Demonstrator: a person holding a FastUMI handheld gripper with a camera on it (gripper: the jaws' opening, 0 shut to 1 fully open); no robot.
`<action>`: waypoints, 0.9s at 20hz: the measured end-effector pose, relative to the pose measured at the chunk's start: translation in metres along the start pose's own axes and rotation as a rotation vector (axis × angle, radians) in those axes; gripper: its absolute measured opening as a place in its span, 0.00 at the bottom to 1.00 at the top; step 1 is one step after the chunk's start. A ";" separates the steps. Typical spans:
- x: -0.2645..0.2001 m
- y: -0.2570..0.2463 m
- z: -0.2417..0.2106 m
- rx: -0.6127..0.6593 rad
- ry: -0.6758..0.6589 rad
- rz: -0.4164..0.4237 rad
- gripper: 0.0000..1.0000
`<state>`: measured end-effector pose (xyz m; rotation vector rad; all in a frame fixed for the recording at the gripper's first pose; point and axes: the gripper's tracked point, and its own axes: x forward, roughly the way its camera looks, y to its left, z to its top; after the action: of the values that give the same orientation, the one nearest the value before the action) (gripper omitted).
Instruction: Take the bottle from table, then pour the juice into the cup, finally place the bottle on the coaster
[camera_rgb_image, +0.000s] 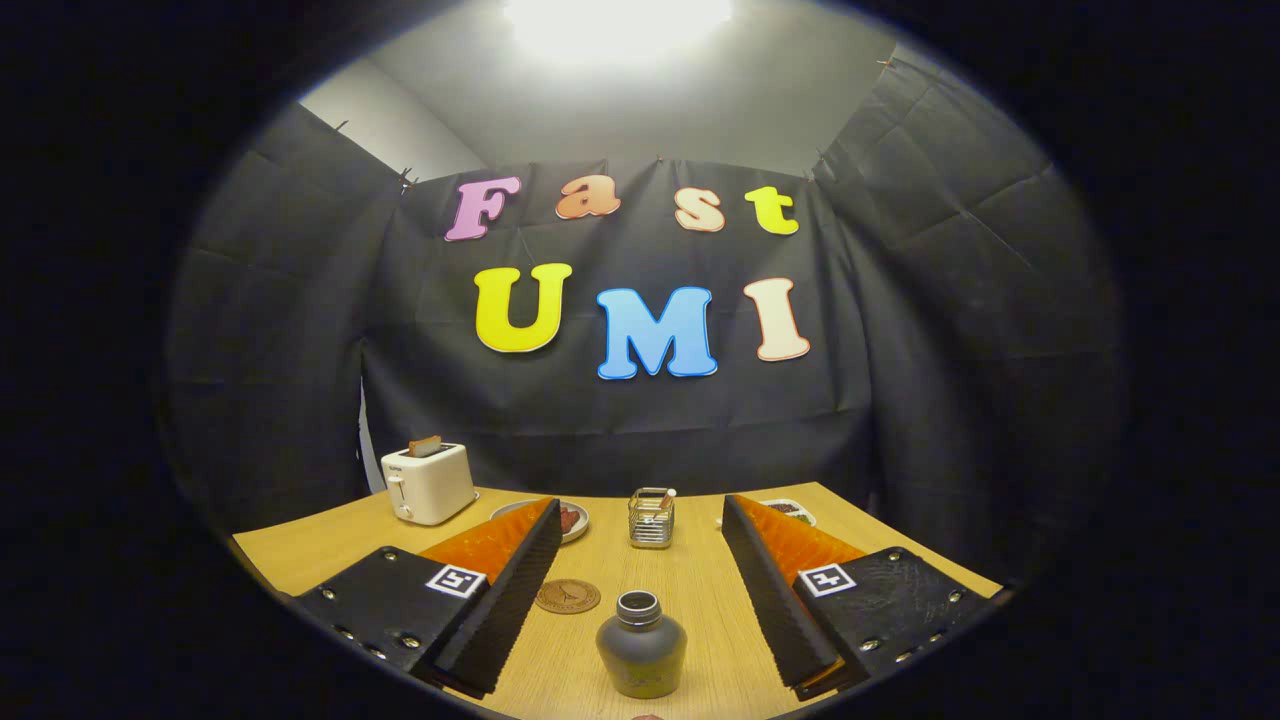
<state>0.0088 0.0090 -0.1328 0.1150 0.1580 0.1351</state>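
Bottle (641, 643): a dark, round-bodied vessel with a short neck and an uncapped mouth, shown standing upright on the wooden counter (700, 590). It is placed between the two fingers of the gripper (640, 515), nearer their bases than their tips, and is touched by neither finger. The gripper is seen spread wide apart, with nothing held; a clear gap is left on each side of the bottle. A square printed marker is carried on the upper face of each finger.

Coaster (567, 596): a round brown disc lying flat on the counter, just beside the inner edge of the left finger and a little ahead and to the left of the bottle. It is not touched by the bottle.

Cup (652, 517): a small glass held in a wire frame, set beyond the bottle, about level with the fingertips and midway between them. A thin object is seen leaning out of its rim; what it is cannot be told.

Plate (572, 520): a shallow dish with dark reddish food, partly hidden behind the tip of the left finger. A second dish (790, 511), holding dark pieces, is partly hidden behind the tip of the right finger.

Toaster (428, 482): a white appliance at the far left of the counter, with a browned slice standing up in its slot.
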 end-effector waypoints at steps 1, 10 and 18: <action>0.001 0.001 -0.005 -0.004 0.007 0.007 0.98; 0.005 0.002 -0.068 -0.051 0.103 0.010 0.98; 0.007 0.006 -0.128 -0.033 0.241 0.031 0.98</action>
<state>-0.0058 0.0290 -0.2584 0.0677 0.3947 0.1821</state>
